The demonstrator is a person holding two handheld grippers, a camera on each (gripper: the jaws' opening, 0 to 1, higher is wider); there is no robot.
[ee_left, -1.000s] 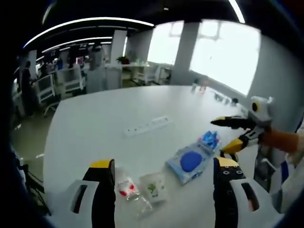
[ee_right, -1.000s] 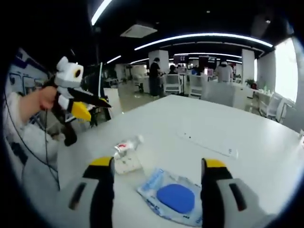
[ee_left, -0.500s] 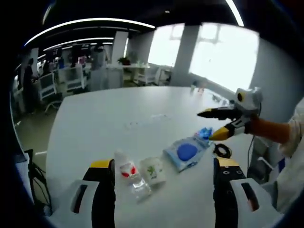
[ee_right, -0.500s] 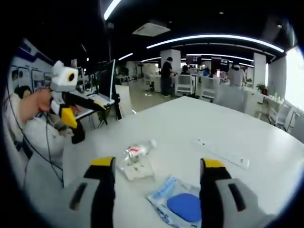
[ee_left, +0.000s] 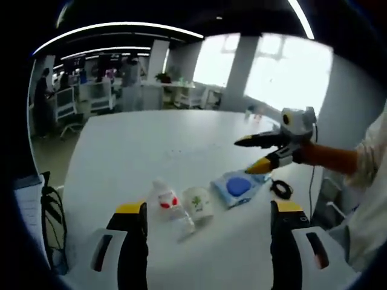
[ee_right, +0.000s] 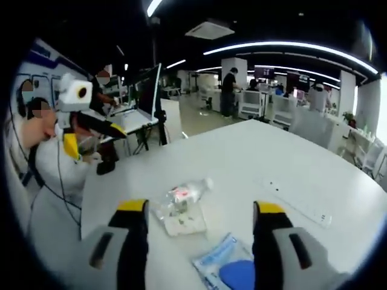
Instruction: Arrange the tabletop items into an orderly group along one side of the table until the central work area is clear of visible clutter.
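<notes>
A: Left gripper (ee_left: 208, 208) — jaws spread wide at the bottom of the left gripper view, nothing btwn them. Hovering above the table (ee_left: 121, 151), not touching anything.

B: Right gripper (ee_right: 200, 208), same story: jaws apart, empty, low in the right gripper view. You can also catch it in the left gripper view, right of centre, held up in a hand over the blue packet.

A: And the left one shows in the right gripper view, upper left, lifted off the table w/ a cable hanging down.

B: Items next. Small plastic bottle (ee_left: 164, 200), red label, lying on its side, centre-low in the left gripper view. Just beside it a white packet (ee_left: 198, 203) w/ a green print.

A: Touching?

B: Looks like it, or near enough; can't say for sure. Then the blue packet (ee_left: 237, 186) to the right, near the other two. A dark coil of cable (ee_left: 280, 189) sits by the table edge past it.

A: Power strip (ee_right: 299, 202) across the table, mid-right in the right gripper view, well apart from the trio.

B: So progress? My read: bottle, white packet, blue packet already form a loose row near the person's edge. Rest of the table looks bare.

A: Left to do, I'd guess: tidy that row, maybe deal w/ the strip. Nothing in either grip right now.
</notes>
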